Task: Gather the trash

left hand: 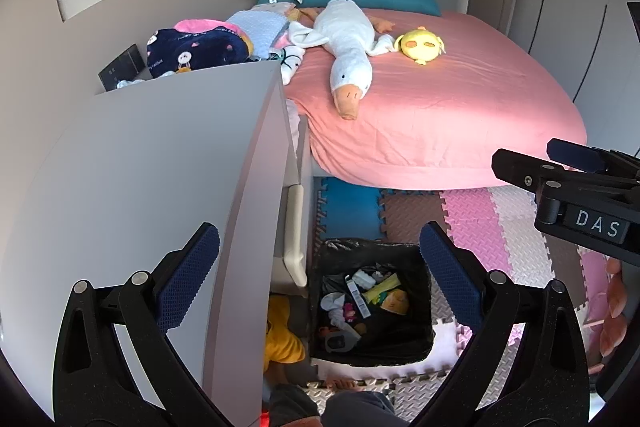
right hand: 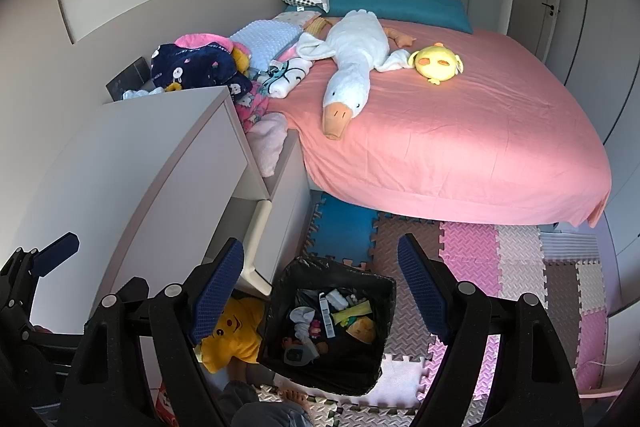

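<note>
Hovering above the lined trash bin on the foam floor mats, beside the white cabinet at the foot of the pink bed: both grippers spread wide, left gripper and right gripper pinching nothing. Likely handling light and crinkly (thin black liner, loose wrappers inside); probably taking hold best at the liner's rim.
</note>
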Motion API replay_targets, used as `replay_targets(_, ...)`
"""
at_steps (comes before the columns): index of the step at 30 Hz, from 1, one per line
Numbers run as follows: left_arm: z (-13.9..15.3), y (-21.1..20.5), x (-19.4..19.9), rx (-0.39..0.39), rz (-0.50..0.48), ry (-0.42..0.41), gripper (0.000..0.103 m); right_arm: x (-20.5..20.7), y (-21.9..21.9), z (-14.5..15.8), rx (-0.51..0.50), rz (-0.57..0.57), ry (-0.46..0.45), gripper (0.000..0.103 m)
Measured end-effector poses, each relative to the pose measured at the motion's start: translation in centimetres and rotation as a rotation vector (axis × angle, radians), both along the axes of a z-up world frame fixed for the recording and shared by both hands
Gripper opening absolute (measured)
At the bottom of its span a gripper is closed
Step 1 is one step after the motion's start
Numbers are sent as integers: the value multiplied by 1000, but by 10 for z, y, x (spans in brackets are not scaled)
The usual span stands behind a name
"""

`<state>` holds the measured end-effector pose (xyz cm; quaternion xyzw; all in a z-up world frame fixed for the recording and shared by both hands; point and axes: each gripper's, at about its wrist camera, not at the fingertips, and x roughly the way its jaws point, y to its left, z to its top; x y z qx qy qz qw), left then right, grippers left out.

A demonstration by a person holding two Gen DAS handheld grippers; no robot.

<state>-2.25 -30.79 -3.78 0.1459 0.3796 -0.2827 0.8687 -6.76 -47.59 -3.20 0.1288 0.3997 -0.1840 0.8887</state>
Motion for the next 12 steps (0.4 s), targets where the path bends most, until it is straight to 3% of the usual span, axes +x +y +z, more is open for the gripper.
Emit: replay_targets(12,0,-3,2,-3,-13,17,96,0,1,-1,0,-1,1,80)
